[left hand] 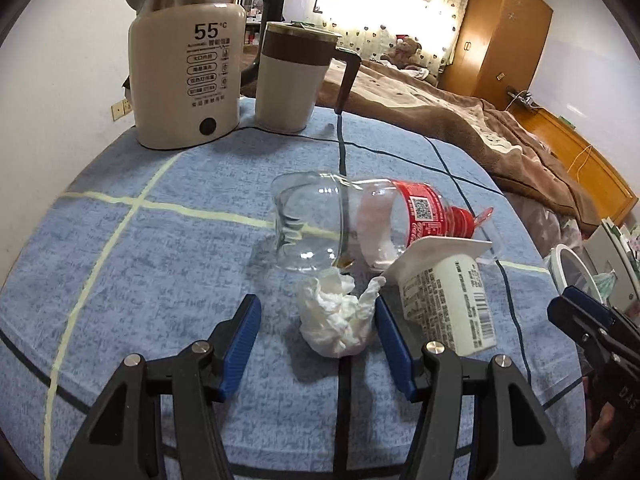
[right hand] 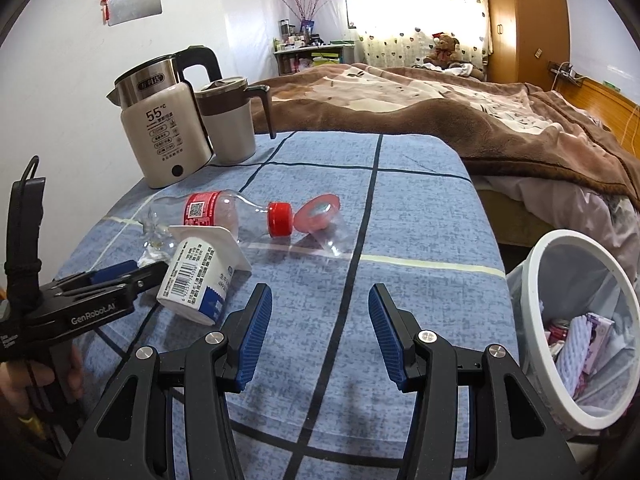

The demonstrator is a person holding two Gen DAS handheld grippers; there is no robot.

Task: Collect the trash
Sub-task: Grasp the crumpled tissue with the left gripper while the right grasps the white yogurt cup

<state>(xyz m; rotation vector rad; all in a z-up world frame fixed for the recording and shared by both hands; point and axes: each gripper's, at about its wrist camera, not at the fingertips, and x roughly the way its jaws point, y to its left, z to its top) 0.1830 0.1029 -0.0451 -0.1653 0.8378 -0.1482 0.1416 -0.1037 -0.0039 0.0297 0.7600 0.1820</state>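
While angled down, left tool (left hand: 316, 312) straddles tissue (left hand: 340, 320).

On the kettle (left hand: 186, 80) I read a big "55 °C" in black above rows of small Chinese characters in rounded boxes, too fine to make out. My left gripper (right hand: 116, 276) carries "GenRobot.AI" in pale letters on its black body. The bottle (right hand: 208, 212) has a QR code on its red label; the yogurt cup (right hand: 196, 280) shows a barcode and small unreadable print.

Blue checked tablecloth (right hand: 420, 216) w/ dark & cream lines; red-capped bottle (right hand: 224, 212); white tissue (left hand: 340, 316); beige kettle (left hand: 188, 80).
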